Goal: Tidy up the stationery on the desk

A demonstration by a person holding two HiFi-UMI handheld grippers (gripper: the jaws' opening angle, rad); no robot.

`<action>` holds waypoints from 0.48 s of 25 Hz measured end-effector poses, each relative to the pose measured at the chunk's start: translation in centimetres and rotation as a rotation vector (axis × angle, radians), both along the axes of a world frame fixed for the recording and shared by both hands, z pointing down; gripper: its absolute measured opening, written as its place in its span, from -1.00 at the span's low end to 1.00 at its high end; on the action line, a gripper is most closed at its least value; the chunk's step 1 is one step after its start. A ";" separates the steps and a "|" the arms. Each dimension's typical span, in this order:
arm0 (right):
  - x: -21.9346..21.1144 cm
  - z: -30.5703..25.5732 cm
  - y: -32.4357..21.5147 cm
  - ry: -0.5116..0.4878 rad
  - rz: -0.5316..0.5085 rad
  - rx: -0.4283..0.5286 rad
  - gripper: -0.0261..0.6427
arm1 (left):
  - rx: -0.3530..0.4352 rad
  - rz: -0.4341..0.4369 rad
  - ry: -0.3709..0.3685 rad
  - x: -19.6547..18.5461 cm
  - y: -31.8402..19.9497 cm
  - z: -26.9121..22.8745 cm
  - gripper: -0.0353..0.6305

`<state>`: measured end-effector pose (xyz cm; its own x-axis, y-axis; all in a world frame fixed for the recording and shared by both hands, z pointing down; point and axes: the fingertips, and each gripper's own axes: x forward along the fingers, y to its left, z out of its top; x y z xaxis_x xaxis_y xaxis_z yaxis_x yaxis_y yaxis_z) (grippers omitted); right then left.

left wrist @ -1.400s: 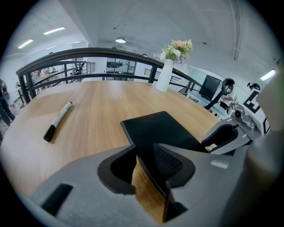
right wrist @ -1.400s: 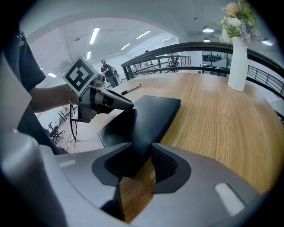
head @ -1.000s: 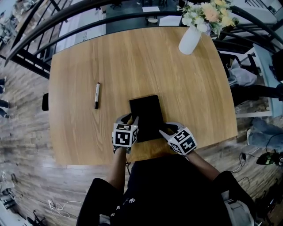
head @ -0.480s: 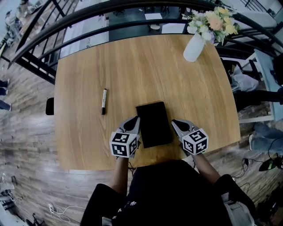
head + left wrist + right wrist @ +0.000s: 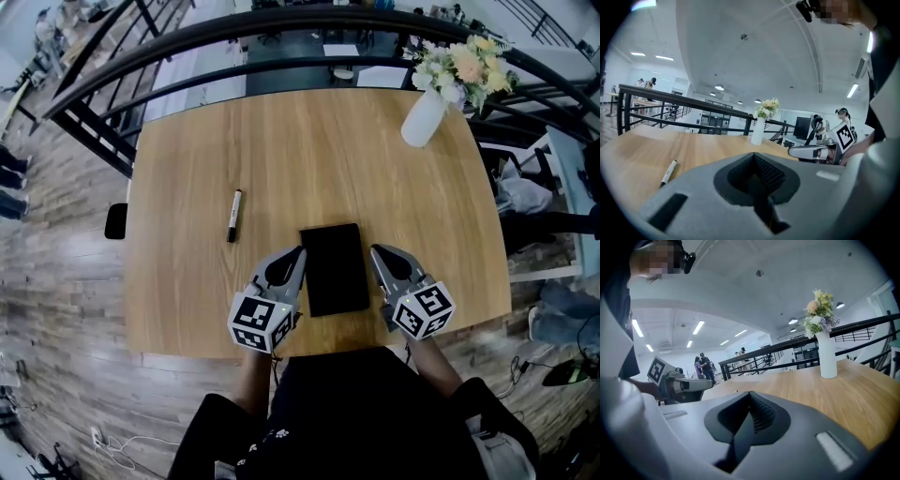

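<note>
Black notebook (image 5: 334, 269) between left claw (image 5: 299, 251), pressed together, and right claw (image 5: 375, 249), just closed, both empty

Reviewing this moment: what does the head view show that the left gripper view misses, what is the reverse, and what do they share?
Only the head view: the black notebook lying flat on the desk, and the wooden floor around it. Only the left gripper view: the ceiling lights and, close up, the left hand-held gripper with its jaws shut on nothing. Both: the desk, the marker, the white vase of flowers and the right hand-held gripper, whose jaws have just been closing with nothing between them.
</note>
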<state>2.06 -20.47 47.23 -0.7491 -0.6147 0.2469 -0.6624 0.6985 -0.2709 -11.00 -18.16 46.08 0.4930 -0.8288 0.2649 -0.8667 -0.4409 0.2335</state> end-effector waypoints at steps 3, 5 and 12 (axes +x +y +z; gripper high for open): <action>0.0 -0.8 0.3 0.002 -0.015 0.005 -0.90 | 0.031 -0.020 -0.016 0.2 1.1 -1.2 -0.92; 0.2 -1.6 0.9 -0.014 -0.028 0.010 -0.90 | 0.049 -0.046 -0.026 0.4 2.1 -2.0 -0.92; 0.0 -3.8 5.5 -0.044 -0.107 0.061 -0.90 | 0.086 -0.142 -0.068 0.5 7.7 -3.9 -0.92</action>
<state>2.02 -14.97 43.44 -0.8207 -0.5433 0.1769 -0.5714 0.7807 -0.2529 -10.55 -10.44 42.14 0.3532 -0.9097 0.2185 -0.9340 -0.3293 0.1387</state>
